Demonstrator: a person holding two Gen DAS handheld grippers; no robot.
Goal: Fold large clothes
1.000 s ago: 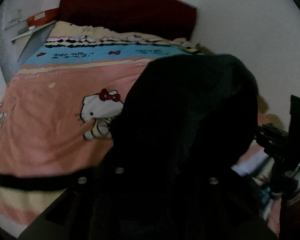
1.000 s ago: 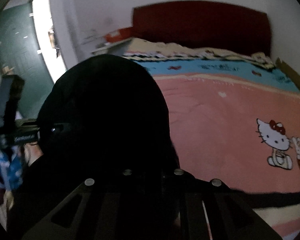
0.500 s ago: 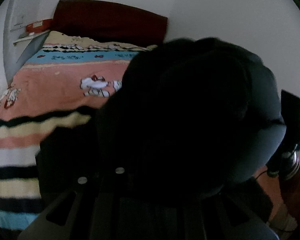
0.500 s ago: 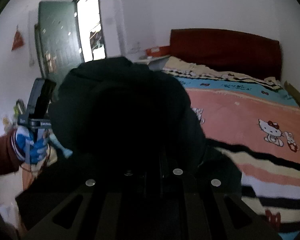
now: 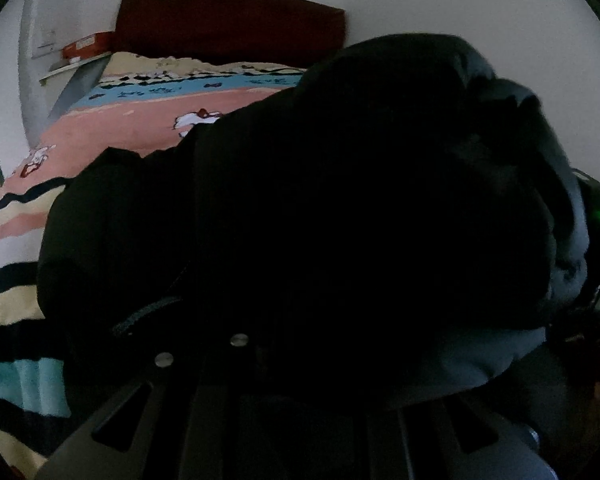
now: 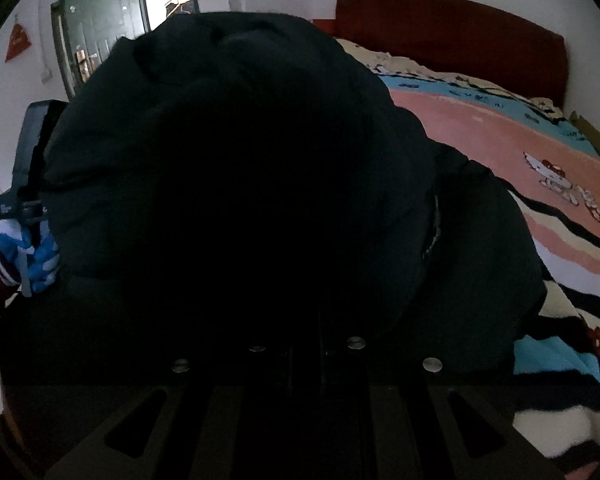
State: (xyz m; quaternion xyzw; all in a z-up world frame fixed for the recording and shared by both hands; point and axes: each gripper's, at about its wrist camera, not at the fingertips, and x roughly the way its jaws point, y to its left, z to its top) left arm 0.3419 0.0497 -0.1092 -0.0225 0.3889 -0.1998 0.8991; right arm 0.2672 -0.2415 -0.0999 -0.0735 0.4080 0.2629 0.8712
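Black padded coat (image 5: 340,200), bunched, pinched in both shut claws above the bed (image 5: 120,136).
Advice: lower evenly, spread flat before creasing.

a bulky dark garment (image 5: 340,208) fills the view, hanging over a pink cartoon-print blanket (image 5: 112,136) on the bed.

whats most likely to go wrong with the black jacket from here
1. The black jacket bulges in a puffy heap over both grippers and hides the fingertips, so a slipping grip would probably go unseen.
2. It is bunched rather than spread on the blanket, so a fold may trap creases.
3. It sits near the bed's foot and could slide off.
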